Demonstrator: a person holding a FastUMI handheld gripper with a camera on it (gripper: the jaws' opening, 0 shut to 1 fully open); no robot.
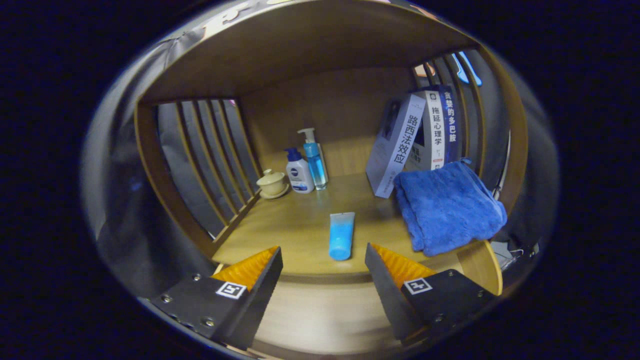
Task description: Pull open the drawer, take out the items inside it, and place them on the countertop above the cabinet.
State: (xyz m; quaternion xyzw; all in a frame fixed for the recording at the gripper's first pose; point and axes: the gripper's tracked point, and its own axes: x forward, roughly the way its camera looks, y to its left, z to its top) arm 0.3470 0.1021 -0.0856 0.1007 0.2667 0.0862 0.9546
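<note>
Gripper (323, 260): fingers spread wide apart, nothing held between them; they hang in the air in front of the cabinet, touching nothing.
Between the fingers: blue tube (341, 235), lying flat on the countertop (295, 225) just ahead of the tips, its cap end toward the gripper and its flat crimped end pointing away.
Below the fingers: pale wooden front of the cabinet (320, 310) under the countertop's rounded edge; whether this is the drawer face I cannot tell, and no opened drawer can be made out.
Surface: warm wood countertop, smooth, running back to a solid wooden back panel (325, 110), roofed by a wooden shelf (300, 45) overhead.
Sides: upright wooden slats (210, 150) close the left side; more slats (462, 100) on the right, with the booth's dark cloth showing through the gaps.
Ahead and right of the fingers: folded blue towel (447, 207), its near corner hanging over the countertop's front edge.
Beyond the towel: three books (422, 135) standing on end, the leftmost one tilted and leaning on the others.
Far left corner, well beyond the fingers: small cream lidded cup (271, 183) on a saucer, beside it a white pump bottle (299, 172) with a blue top, then a taller clear blue pump bottle (315, 160) with a white head, all upright and close together.
</note>
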